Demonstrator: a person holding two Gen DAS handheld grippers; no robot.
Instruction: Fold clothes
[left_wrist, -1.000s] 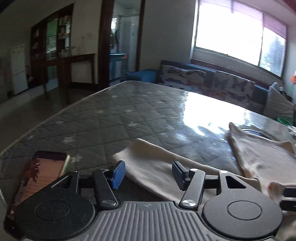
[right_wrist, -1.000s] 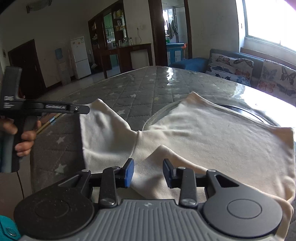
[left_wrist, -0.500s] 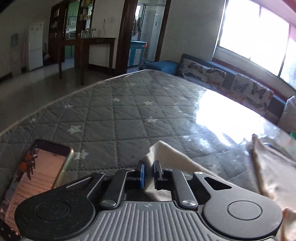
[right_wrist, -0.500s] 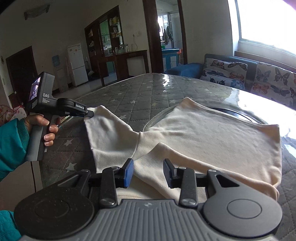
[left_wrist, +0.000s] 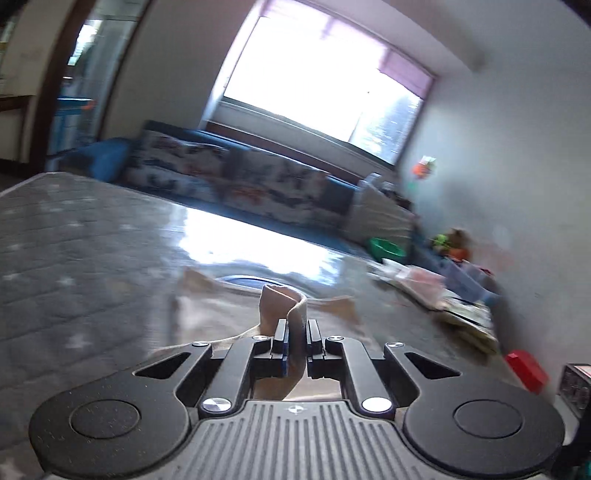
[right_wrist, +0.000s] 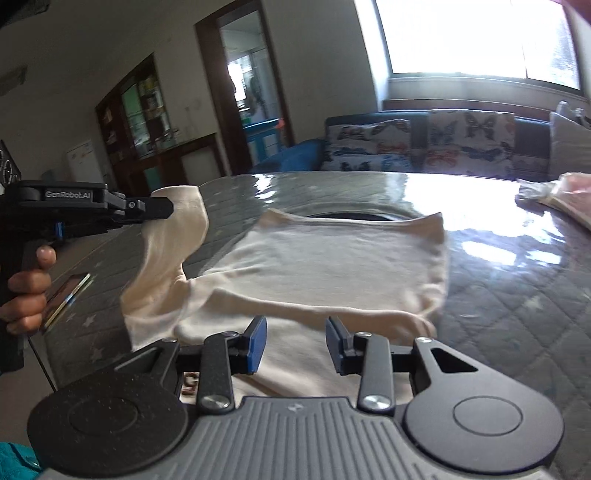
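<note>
I work over a grey quilted mattress (right_wrist: 517, 295) with small stars, its far part under a shiny plastic cover. On it lies the cream T-shirt (right_wrist: 332, 258), body spread flat with the neck opening towards the sofa (right_wrist: 424, 144) and the hem end close below me, so its long axis runs away from me.

My left gripper (left_wrist: 294, 332) has its jaws pressed together on the end of the left sleeve (right_wrist: 177, 229). In the right wrist view the sleeve hangs lifted from this gripper's tip, above the mattress at the shirt's left side, and it runs down to the shoulder, which is on the surface. In the left wrist view a small roll of cloth stands out beyond the pads, and the shirt body lies ahead of them.

My right gripper (right_wrist: 295, 343) has its jaws part open with nothing between the pads; it hovers over the near fabric of the shirt, where a fold ridge crosses in front.

I judge the coming move is to carry the sleeve across, to the right, onto the body. The left hand (right_wrist: 26, 291) is the nearer one for this, since the body lies to the right of the raised sleeve.

A phone (right_wrist: 66, 295) lies on the mattress under the left gripper.
</note>
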